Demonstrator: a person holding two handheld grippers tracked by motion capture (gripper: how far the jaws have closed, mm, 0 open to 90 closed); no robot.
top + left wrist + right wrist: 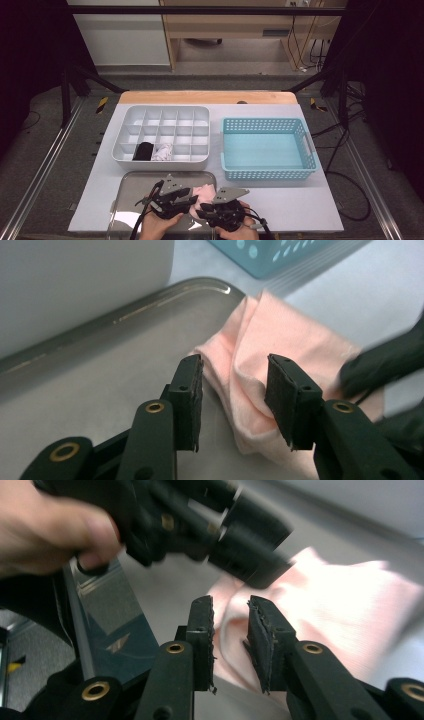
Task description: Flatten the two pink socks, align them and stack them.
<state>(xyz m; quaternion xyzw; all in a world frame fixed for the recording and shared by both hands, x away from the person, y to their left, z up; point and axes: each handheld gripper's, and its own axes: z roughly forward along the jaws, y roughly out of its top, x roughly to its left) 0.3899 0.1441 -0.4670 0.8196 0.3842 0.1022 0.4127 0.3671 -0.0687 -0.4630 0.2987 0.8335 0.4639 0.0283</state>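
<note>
Nearest the person, the left tool [186,196] and right tool [209,206] meet over a folded pink cloth [204,192], which lies at the right end of a shallow metal tray [131,184], partly over its rim onto the tabletop [290,200]. In the left gripper view the left tool's [234,395] jaws stand apart with a fold of the cloth [280,340] between them; the right pad touches the fabric, the left pad is clear of it. In the right gripper view the right tool's [230,640] jaws are narrowly spread with cloth [340,610] in the gap; whether the pads press on it cannot be told. Each tool is black, with flat rubbery pads and brass-coloured pivot rivets.

The cloth is soft knit, pale pink, doubled into rounded layers. The tray is smooth, dull-reflective, with rounded corners.

Beyond the tray stands a white plastic compartment organizer [161,114], rectangular and gridded; its front row holds a black rolled item [143,151] and, just beside it, a white crumpled one [162,151]. To the right of the organizer sits a turquoise perforated plastic basket [265,123].
</note>
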